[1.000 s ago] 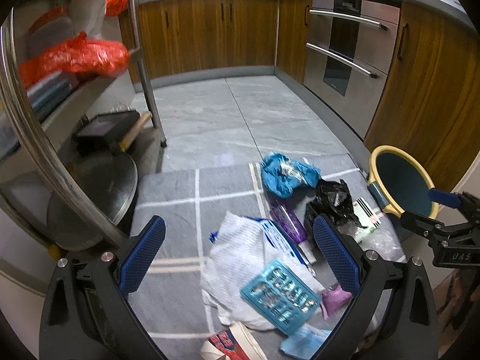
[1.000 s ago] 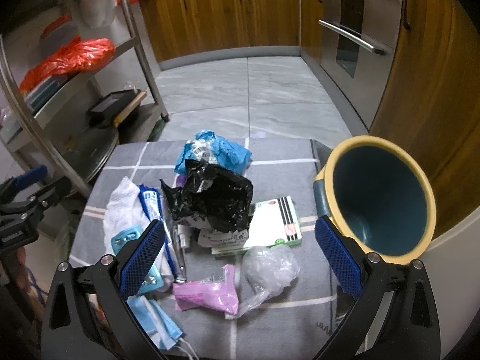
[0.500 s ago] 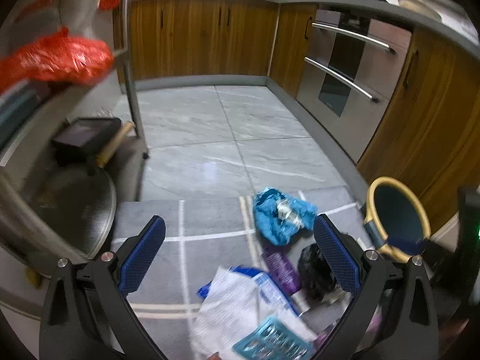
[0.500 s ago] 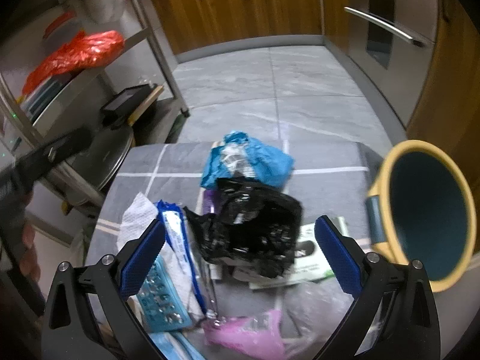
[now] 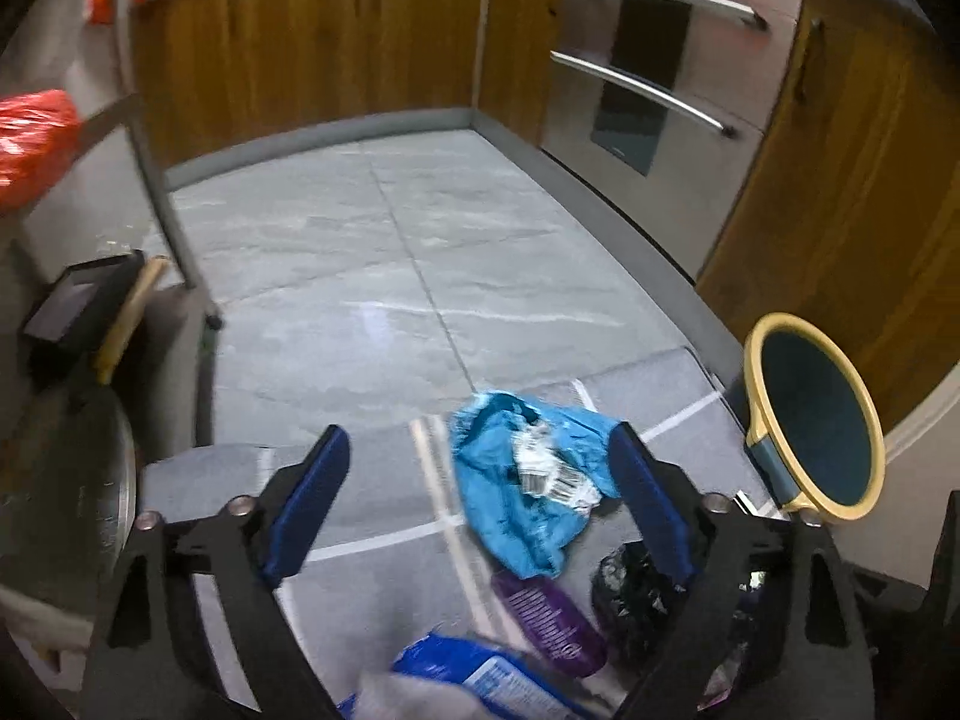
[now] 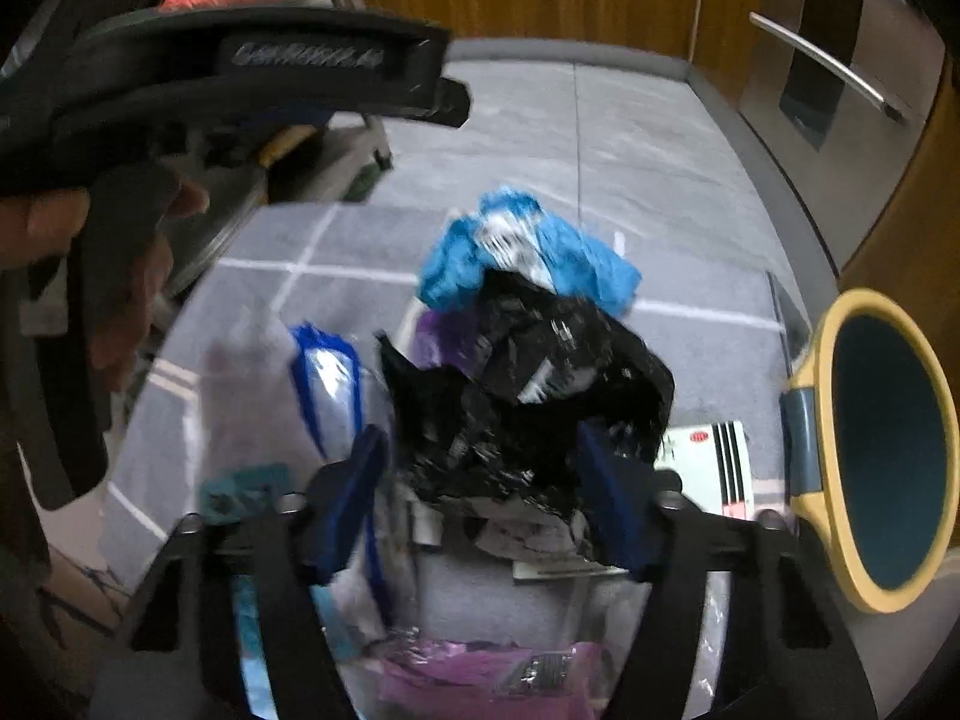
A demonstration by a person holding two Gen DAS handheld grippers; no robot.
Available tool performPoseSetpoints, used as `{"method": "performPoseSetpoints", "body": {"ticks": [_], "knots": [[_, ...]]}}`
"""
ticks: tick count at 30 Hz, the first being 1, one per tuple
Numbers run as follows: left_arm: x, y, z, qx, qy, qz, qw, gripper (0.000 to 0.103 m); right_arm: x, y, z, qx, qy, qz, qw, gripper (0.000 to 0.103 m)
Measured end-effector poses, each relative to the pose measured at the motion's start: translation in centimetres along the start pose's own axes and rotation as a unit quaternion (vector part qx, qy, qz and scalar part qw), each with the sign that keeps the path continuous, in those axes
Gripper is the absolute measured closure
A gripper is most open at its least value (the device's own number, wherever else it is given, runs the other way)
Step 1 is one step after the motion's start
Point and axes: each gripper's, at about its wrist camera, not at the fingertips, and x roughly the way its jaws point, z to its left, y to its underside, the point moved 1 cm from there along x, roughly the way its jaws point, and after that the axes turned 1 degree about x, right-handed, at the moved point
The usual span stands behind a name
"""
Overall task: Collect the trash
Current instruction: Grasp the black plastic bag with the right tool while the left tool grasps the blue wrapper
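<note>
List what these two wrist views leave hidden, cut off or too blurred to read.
- Left wrist view: crumpled black plastic bag partly behind the left claw's finger; blue-and-white packet cut by the bottom edge.
- Right wrist view: white printed box half under the black bag; its print smeared by blur.
- Yellow-rimmed teal bin: bottom too dark.

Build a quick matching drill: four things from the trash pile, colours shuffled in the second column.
Things:
1. crumpled bag between the right gripper's closing jaws
2. crumpled wrapper at the far end of the pile
3. bin rim
4. flat packet under that wrapper's near edge

Colours:
A. purple
B. yellow
C. black
D. bright blue

Pairs: 1-C, 2-D, 3-B, 4-A
</note>
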Motion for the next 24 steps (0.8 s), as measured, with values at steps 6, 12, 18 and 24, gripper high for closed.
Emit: {"method": "performPoseSetpoints", "body": {"ticks": [6,12,18,24], "knots": [[3.1,0.7,-1.1,0.000,0.044,0.046,0.9980,0.041,0.4,0.4,-0.7,-0.005,-0.002,0.000,1.000,0.065],[5.0,1.8,-1.6,0.006,0.065,0.089,0.9939,0.060,-0.1,0.4,-0.3,-0.018,-0.013,-0.010,1.000,0.077],[6.5,2.3,-2.1,0.000,0.072,0.113,0.9910,0.073,-0.4,0.3,-0.4,-0.016,-0.018,-0.011,1.000,0.078],[6.6,2.6,-2.8,0.016,0.080,0.118,0.9897,0.085,-0.5,0.0,-0.5,-0.015,-0.014,-0.012,1.000,0.079]]}}
